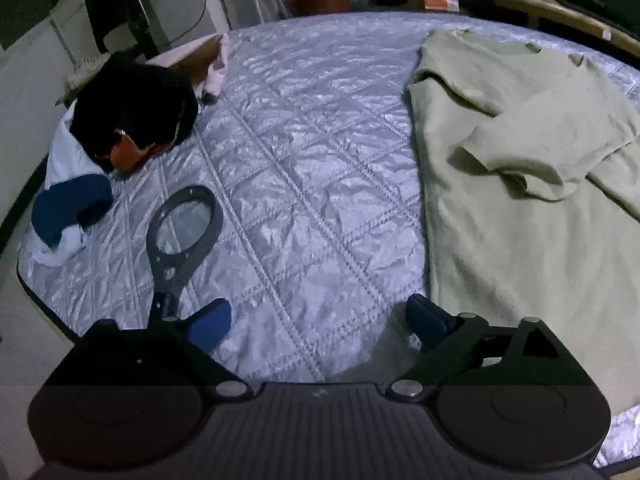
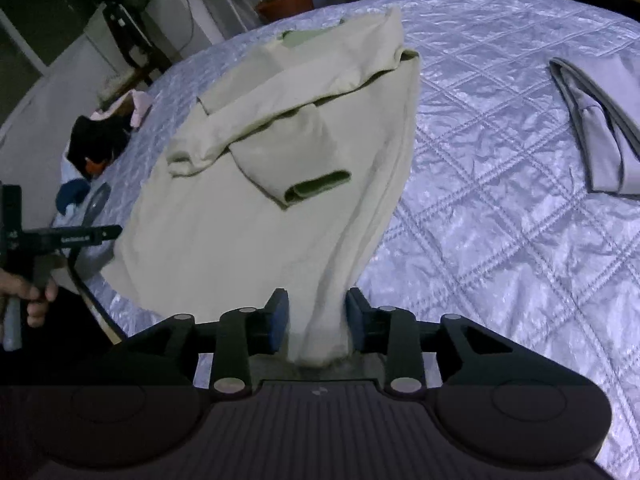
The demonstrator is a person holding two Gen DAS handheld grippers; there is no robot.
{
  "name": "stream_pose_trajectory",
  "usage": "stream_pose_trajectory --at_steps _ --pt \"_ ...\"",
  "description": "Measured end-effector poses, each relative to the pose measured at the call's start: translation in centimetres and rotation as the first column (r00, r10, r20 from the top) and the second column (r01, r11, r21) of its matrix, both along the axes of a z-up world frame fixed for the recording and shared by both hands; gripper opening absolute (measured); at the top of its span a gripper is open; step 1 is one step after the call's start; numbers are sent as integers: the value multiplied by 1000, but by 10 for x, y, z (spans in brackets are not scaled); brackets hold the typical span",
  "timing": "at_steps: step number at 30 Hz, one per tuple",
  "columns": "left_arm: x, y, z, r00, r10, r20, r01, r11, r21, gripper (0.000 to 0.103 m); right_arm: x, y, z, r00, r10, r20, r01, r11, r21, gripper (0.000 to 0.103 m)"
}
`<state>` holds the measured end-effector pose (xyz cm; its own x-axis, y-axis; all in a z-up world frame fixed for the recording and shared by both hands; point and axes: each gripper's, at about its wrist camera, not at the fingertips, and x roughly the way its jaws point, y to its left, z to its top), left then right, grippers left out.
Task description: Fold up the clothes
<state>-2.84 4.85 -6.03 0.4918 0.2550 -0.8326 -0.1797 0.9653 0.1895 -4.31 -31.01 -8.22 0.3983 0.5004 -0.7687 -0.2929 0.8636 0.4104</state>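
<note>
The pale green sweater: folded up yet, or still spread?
Partly folded: the sweater has both sleeves crossed over its chest, body still long.

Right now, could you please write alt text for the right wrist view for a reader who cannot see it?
The right gripper has a bunched hem of a pale green shirt between its blue pads, the shirt spread with sleeves folded in on a quilted silver bedspread. A folded grey garment lies right; a hand holds the other gripper at left.
</note>
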Motion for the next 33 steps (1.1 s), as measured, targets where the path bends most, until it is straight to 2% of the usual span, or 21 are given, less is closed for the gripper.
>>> stream_pose_trajectory --at_steps 3,5,6,7,9,12,14,15,16,17,18,19,20,22,23,27,28,30,32,33 --pt "-9 -1 -2 1000 29 1 -29 999 -38 99 -4 6 0 1000 17 23 -17 1000 2 59" --pt "-12 -4 -3 1000 28 7 -28 999 -44 99 -5 9 1 999 24 34 -23 1000 -13 58" --pt "-13 -4 -3 1000 29 11 -28 999 -46 99 -5 10 0 999 16 34 -15 1000 -19 47" --pt "-14 -5 -4 999 29 14 -29 998 -47 99 -4 9 -1 1000 8 18 -8 1000 -12 10" --pt "-15 -5 -4 999 31 17 -30 998 -55 99 -3 3 -6 999 -11 -32 12 999 32 6" --pt "-15 -2 -3 999 29 13 -27 994 -102 92 -9 1 -7 999 -37 -35 39 998 51 6" --pt "-15 1 -2 999 29 14 -26 989 -145 78 -12 -2 -10 996 -74 -45 78 994 80 5" --pt "-16 2 -2 999 30 15 -27 985 -170 75 -12 -5 -11 994 -94 -49 99 991 96 5" --pt "-16 2 -1 999 27 18 -24 984 -176 65 -13 -7 -12 992 -117 -53 123 986 112 5" --pt "-17 1 1 999 23 22 -19 984 -176 45 -13 -10 -12 989 -140 -57 146 981 127 5" --pt "-17 -1 4 999 19 26 -15 984 -176 33 -14 -12 -12 986 -158 -60 165 977 137 5" --pt "-16 0 6 999 23 21 -19 982 -187 15 -15 -15 -12 982 -176 -63 184 972 147 5" --pt "-16 3 7 999 38 14 -35 978 -207 8 -16 -16 -11 980 -190 -64 198 967 157 5" --pt "-15 14 8 997 74 -2 -72 963 -260 1 -19 -16 -6 978 -201 -59 209 962 175 5" --pt "-15 21 8 996 94 -10 -93 951 -293 0 -20 -15 -3 977 -206 -56 213 960 183 5" --pt "-18 31 8 993 114 -24 -115 930 -348 0 -23 -11 3 975 -213 -56 220 957 191 5" --pt "-19 33 8 993 113 -17 -111 921 -374 3 -23 -8 2 977 -205 -59 213 959 185 5" --pt "-21 36 7 994 108 1 -97 896 -432 14 -21 -3 1 980 -190 -62 198 965 173 5" --pt "-23 41 6 995 94 16 -73 862 -502 42 -19 -1 2 983 -176 -58 183 970 161 5" --pt "-23 41 6 997 75 17 -55 851 -523 47 -18 -1 3 983 -173 -58 181 970 160 6"
